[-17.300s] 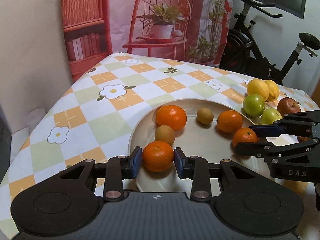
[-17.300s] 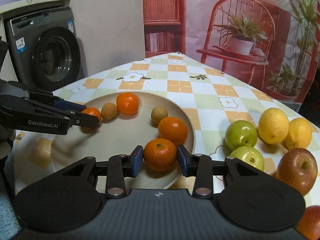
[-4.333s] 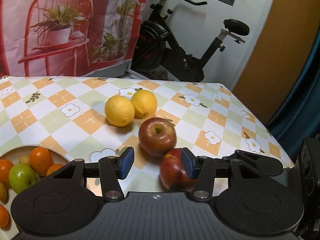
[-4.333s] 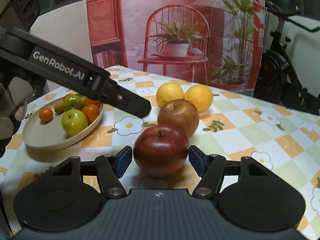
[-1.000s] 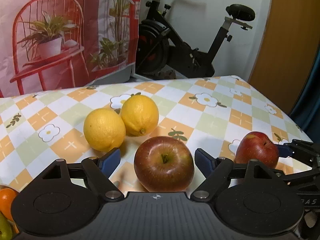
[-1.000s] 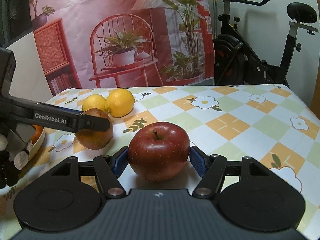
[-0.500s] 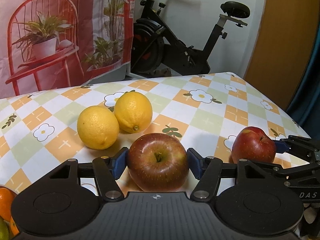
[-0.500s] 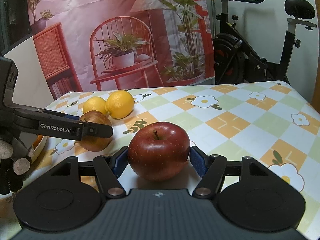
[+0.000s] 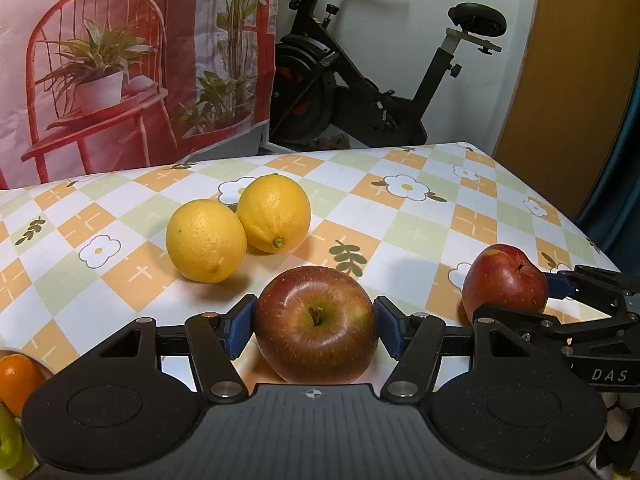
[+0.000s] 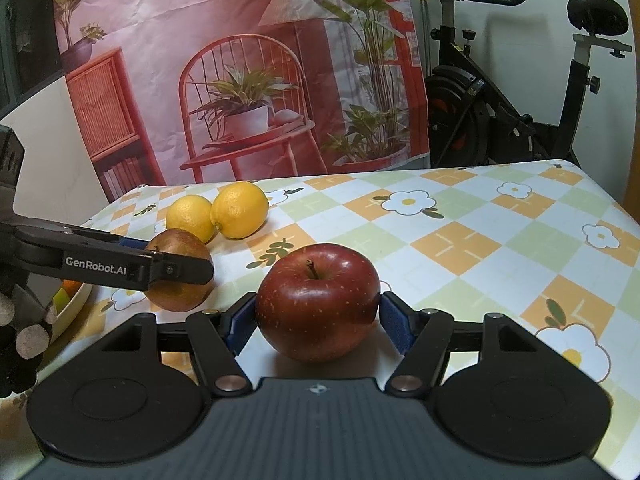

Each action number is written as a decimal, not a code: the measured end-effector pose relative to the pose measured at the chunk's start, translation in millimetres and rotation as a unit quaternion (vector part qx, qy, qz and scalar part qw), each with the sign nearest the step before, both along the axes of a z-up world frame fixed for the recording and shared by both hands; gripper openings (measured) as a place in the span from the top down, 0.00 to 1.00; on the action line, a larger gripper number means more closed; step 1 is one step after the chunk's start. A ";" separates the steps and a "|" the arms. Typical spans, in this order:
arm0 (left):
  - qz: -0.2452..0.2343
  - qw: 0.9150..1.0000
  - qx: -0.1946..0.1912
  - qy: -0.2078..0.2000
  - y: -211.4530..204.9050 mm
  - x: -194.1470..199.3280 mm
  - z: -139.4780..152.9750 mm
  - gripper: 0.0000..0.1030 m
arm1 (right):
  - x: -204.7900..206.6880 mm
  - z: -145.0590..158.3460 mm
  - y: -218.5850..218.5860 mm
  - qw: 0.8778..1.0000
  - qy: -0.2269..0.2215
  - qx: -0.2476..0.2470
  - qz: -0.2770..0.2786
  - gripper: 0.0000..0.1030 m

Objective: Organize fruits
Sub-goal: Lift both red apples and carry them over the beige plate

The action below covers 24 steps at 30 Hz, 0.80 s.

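My left gripper [image 9: 315,326] is shut on a brownish-red apple [image 9: 316,320], its blue pads pressing both sides low over the checked cloth. The right wrist view shows that apple [image 10: 180,296] at the left, with the left gripper [image 10: 176,258] around it. My right gripper [image 10: 318,320] is shut on a darker red apple [image 10: 318,300]. In the left wrist view this red apple [image 9: 504,276] sits at the right, within the right gripper [image 9: 516,296]. Two lemons [image 9: 206,240] [image 9: 274,212] lie touching just beyond the left apple.
A cream bowl [image 10: 70,312] holding fruit sits at the left; an orange [image 9: 18,376] and a green fruit [image 9: 8,444] show at the frame edge. A gloved hand [image 10: 24,336] holds the left gripper. The table's right edge [image 9: 592,236] drops off; an exercise bike [image 9: 360,92] stands behind.
The left gripper's jaws have closed from wide apart onto the brownish-red apple. The right gripper and its red apple have stayed put.
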<state>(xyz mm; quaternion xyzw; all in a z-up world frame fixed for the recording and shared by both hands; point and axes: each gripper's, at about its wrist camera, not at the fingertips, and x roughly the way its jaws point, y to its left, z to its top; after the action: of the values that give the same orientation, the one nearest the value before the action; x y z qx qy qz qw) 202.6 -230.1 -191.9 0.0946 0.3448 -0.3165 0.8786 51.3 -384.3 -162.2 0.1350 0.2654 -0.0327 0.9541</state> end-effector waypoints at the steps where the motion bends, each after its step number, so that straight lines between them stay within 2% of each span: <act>1: 0.001 1.000 0.000 0.000 0.6 -0.7 0.1 0.36 | 0.1 0.1 -0.2 1.000 0.000 0.000 0.000 0.34; 15: 0.015 1.000 -0.002 -0.022 19.2 -23.2 17.0 0.36 | -2.4 0.8 1.8 1.000 -0.007 -0.005 -0.006 0.34; 24: 0.029 0.998 -0.011 -0.047 61.3 -54.4 46.4 0.36 | -7.9 7.7 25.4 1.000 -0.011 0.011 0.011 0.34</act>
<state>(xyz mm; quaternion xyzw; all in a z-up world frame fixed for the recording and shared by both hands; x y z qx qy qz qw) 148.2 -168.8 -145.4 0.0893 0.3023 -0.2900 0.9036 43.4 -358.9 -154.5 0.1431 0.2568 -0.0180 0.9556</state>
